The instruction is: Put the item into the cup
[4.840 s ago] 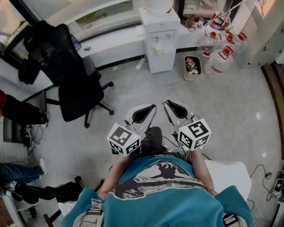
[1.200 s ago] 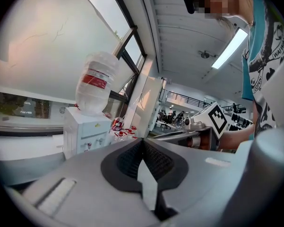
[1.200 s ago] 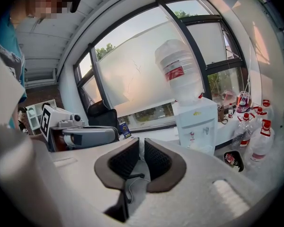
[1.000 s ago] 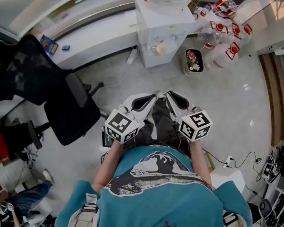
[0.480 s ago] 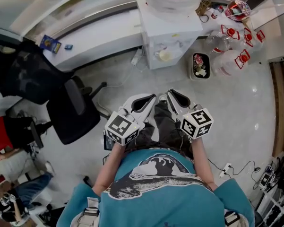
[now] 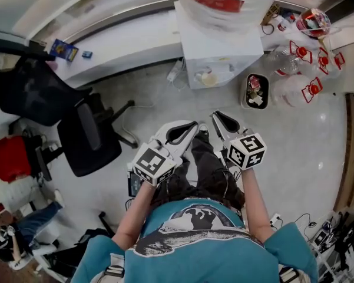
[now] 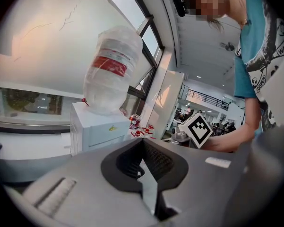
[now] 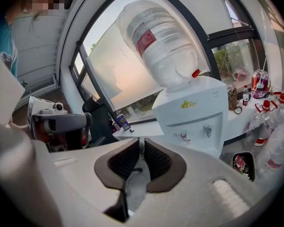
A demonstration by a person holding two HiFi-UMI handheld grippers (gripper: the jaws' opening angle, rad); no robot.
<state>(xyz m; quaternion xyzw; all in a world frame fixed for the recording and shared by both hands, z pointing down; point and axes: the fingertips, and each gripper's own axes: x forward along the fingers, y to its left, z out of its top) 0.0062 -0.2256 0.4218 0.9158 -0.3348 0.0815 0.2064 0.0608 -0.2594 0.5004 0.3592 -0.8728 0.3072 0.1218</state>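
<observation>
the floor (image 6: 306, 152) is pale polished stone or tile, glossy with light spots. the water dispenser (image 6: 221, 46) looks like smooth white plastic, and its bottle (image 8: 163, 41) is clear, cloudy plastic with a red label. the office chair (image 6: 88, 140) is matt black cloth. the left gripper (image 7: 143, 142) and right gripper (image 8: 141, 142) have matt grey plastic shells and dark, finely ribbed pads (image 8: 160, 163). the t-shirt (image 6: 194, 246) is teal printed cloth.

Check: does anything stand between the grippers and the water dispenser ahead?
Nothing visible does: only bare floor lies between the left gripper, the right gripper and the water dispenser. The office chair stands off left. No item or cup is clearly identifiable.
</observation>
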